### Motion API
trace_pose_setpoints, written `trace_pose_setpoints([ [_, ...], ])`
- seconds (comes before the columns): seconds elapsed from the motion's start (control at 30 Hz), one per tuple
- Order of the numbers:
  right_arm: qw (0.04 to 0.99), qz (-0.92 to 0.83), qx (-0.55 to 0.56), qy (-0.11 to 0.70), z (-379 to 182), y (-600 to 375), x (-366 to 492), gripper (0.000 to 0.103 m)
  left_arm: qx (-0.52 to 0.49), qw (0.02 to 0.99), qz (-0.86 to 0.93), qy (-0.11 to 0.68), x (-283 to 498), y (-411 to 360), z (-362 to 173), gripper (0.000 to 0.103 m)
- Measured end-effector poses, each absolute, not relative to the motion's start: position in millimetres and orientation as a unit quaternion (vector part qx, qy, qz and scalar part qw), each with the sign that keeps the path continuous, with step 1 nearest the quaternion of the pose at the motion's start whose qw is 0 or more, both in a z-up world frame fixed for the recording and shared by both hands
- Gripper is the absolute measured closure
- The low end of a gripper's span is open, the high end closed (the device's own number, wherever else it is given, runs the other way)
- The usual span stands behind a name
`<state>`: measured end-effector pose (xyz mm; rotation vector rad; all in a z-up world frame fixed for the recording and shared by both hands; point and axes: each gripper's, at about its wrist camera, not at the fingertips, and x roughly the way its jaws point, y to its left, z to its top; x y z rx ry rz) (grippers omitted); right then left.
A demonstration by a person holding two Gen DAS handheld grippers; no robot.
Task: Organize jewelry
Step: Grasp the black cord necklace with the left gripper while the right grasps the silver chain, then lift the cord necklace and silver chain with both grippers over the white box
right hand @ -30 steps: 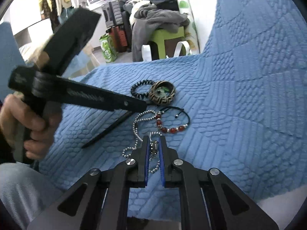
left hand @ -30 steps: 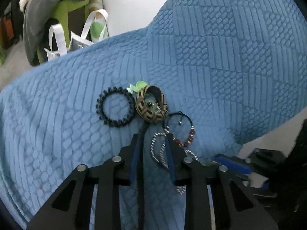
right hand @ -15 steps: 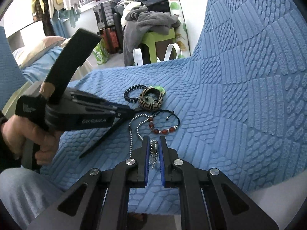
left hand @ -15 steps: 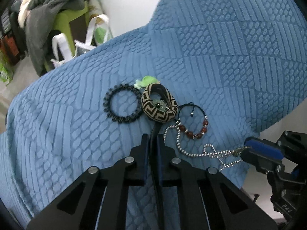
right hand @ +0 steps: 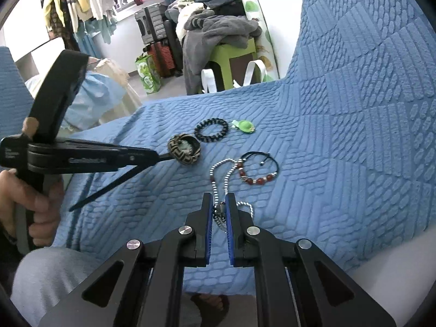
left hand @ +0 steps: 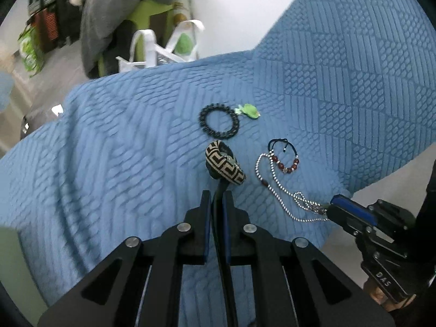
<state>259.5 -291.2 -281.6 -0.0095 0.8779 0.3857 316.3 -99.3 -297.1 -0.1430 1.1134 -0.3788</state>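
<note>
A: Nearest first: the right claw (right hand: 218,213) is pinched on the pendant end of the silver ball-chain necklace (left hand: 275,188), whose loop lies on the blue quilted sofa cover (left hand: 130,147) toward twelve o'clock.

B: And the left claw (left hand: 217,200)?

A: Closed narrow on the black strap of the brown-and-cream patterned woven band (left hand: 224,167), which hangs just off the cover at twelve o'clock from its tips.

B: How to do it well?

A: I'd draw the chain out slowly and low, so it doesn't snag the red-bead cord bracelet (right hand: 258,168) touching it, and keep the band apart.

B: Count?

A: One necklace, one red-bead bracelet, one woven band; farther, one black beaded bracelet (left hand: 218,124) and one small green ornament (left hand: 250,110) at its two o'clock.
</note>
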Motion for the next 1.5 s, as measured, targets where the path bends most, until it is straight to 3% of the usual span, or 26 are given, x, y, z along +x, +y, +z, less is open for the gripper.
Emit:
trace_pose_setpoints([
  [0.37,0.87,0.199,-0.017,0.451,-296,-267,255,0.096,-0.09,0.799,-0.129,0.58,273,-74,-317,0.095],
  [0.63,0.861,0.197,-0.004,0.468,-310,-259,254,0.096,-0.117,0.81,-0.116,0.564,257,-45,-307,0.095],
  [1.5,0.9,0.212,-0.023,0.381,-127,-177,240,0.096,-0.179,0.858,-0.073,0.475,213,46,-168,0.095],
])
